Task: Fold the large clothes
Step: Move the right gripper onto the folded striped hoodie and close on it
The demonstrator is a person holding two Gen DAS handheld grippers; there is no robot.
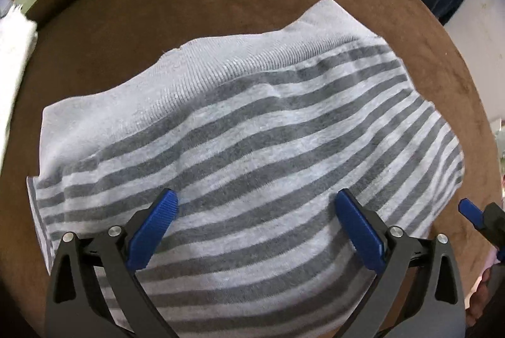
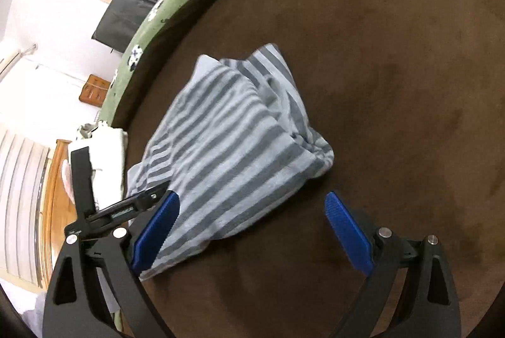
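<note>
Two hand-held grippers spread, garment nearly folded

Both tools stood with jaws wide apart and held nothing. The left hand-held gripper [image 1: 256, 205] hung directly over the striped garment [image 1: 240, 142]; whether its pads pressed the cloth could not be told. The right hand-held gripper [image 2: 251, 210] sat at the garment's near right edge [image 2: 233, 154], its left pad over the cloth and its right pad over bare brown surface [image 2: 394, 85].

The garment lay on that surface as a compact, roughly rectangular bundle, ribbed hem on top at the far side. Folding looked mostly finished. One end remained bunched and lumpy in the right wrist view, so a last tidy or smoothing seemed to be what was left. A white cloth [image 2: 107, 161] lay just beside it.
</note>
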